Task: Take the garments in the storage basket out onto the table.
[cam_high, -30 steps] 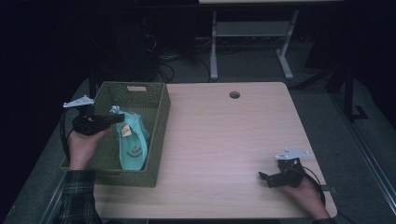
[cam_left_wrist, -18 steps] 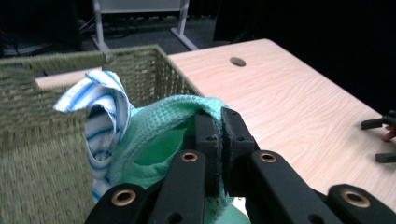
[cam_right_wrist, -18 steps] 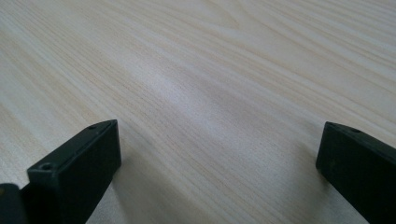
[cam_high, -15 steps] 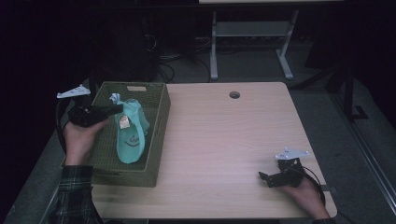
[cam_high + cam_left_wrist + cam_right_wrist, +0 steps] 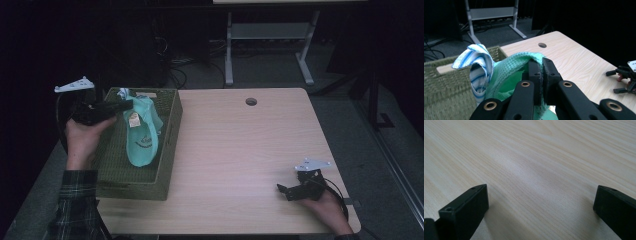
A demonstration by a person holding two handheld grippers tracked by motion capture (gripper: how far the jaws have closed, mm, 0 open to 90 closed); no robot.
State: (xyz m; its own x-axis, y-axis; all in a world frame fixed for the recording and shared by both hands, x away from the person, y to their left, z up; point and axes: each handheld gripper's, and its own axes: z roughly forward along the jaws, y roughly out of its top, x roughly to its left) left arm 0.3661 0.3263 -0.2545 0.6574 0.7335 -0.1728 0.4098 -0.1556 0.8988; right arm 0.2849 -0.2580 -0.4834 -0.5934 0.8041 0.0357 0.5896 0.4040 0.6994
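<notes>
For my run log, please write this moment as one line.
left gripper: shut on green cloth | cloth: hanging over basket | right gripper: open, on table

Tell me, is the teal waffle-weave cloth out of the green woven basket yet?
Not fully. The left gripper is shut on the teal waffle-weave cloth, whose lower end hangs inside the green woven basket.
</notes>
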